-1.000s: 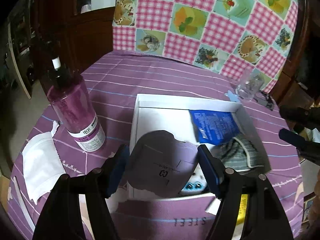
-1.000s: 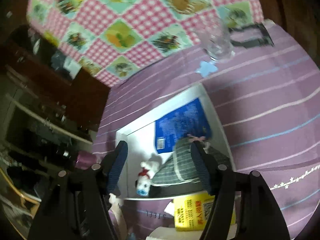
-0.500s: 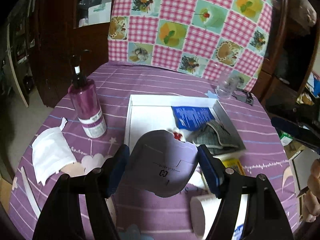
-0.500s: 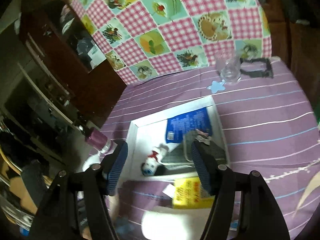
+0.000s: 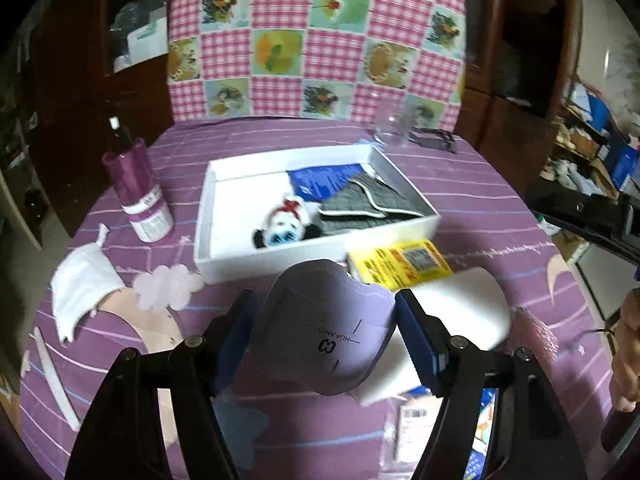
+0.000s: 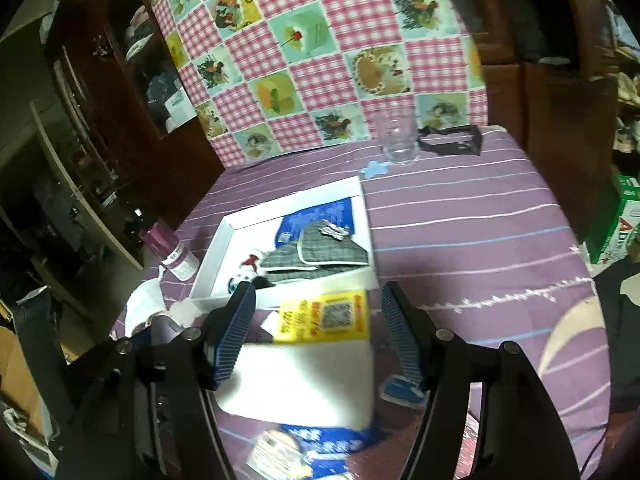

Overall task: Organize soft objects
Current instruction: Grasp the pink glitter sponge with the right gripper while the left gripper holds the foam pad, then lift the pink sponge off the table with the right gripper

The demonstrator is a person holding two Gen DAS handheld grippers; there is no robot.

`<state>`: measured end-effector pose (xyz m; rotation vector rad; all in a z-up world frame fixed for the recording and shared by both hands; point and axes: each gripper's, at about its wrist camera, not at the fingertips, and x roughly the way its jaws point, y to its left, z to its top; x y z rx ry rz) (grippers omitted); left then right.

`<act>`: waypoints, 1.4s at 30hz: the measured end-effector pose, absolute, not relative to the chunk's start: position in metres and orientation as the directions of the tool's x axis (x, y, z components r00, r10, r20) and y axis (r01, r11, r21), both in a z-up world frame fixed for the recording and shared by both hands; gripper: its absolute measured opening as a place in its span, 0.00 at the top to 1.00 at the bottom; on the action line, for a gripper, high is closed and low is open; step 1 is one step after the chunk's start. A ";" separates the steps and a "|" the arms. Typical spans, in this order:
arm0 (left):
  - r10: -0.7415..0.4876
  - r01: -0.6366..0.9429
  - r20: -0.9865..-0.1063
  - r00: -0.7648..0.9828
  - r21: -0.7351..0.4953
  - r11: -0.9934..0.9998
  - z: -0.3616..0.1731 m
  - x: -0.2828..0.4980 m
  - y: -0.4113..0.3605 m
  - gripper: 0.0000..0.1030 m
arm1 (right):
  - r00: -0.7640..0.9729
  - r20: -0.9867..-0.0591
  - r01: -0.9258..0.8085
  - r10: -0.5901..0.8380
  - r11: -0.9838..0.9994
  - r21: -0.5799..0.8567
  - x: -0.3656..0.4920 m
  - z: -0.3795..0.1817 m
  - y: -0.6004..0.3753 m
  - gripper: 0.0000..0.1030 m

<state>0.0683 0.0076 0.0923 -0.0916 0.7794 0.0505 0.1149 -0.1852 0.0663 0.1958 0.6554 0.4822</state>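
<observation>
A lilac cup-shaped pad [image 5: 326,328] is being held between the fingers of the left gripper [image 5: 324,336], pinched at its two sides, above the table [image 5: 460,184] and just short of the white box [image 5: 308,258]. Inside that box a panda toy [image 5: 286,226], a blue packet [image 5: 326,180] and a folded grey cloth [image 5: 372,202] are already lying. The right gripper [image 6: 316,332] is being carried with its fingers spread and nothing between them, above a yellow packet [image 6: 324,316] and a white block [image 6: 304,376] by the box's near wall. The main risk is judged to lie in the pad itself — being soft and squeezed only at its edges, it could be buckled out of the grip or be twisted if it is swung quickly. Should it be lowered too early, it could be caught on the near wall, and the light box could be pushed along the cloth-covered table. Free floor is being left only on the left of the box, so a careless drop could be landed on the panda toy. The loose packets near the front edge could also be swept off by either gripper, and the two grippers — now being worked close together — could be knocked into one another.
</observation>
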 end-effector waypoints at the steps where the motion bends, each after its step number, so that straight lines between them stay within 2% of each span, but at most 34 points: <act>1: -0.010 -0.064 -0.707 0.707 -0.079 0.995 0.090 0.067 0.006 0.32 | 0.692 -0.537 -0.364 0.483 0.876 0.318 0.110 0.063 -0.189 0.36; 9: -0.193 0.096 -0.712 0.675 -0.175 0.980 0.063 0.055 -0.014 0.32 | 0.713 -0.583 -0.332 0.390 0.920 0.210 0.081 0.024 -0.208 0.36; 15: -0.224 0.144 -0.719 0.658 -0.173 0.974 0.057 0.044 -0.022 0.32 | 0.707 -0.615 -0.309 0.351 0.934 0.178 0.072 0.003 -0.214 0.36; 23: -0.172 0.150 -0.749 0.640 -0.097 0.984 0.053 0.036 -0.034 0.32 | 0.668 -0.669 -0.342 0.325 0.933 0.112 0.066 -0.005 -0.205 0.36; 27: -0.107 0.114 -0.763 0.637 -0.044 0.992 0.052 0.036 -0.033 0.32 | 0.716 -0.615 -0.339 0.329 0.935 0.106 0.058 0.003 -0.210 0.36; 35: -0.070 0.047 -0.784 0.617 -0.053 0.998 0.046 0.042 -0.020 0.34 | 0.684 -0.658 -0.268 0.317 0.947 0.177 0.074 -0.007 -0.222 0.36; 42: -0.122 0.068 -0.769 0.628 -0.102 0.992 0.048 0.043 -0.014 0.34 | 0.662 -0.620 -0.299 0.422 0.906 0.298 0.085 -0.006 -0.229 0.36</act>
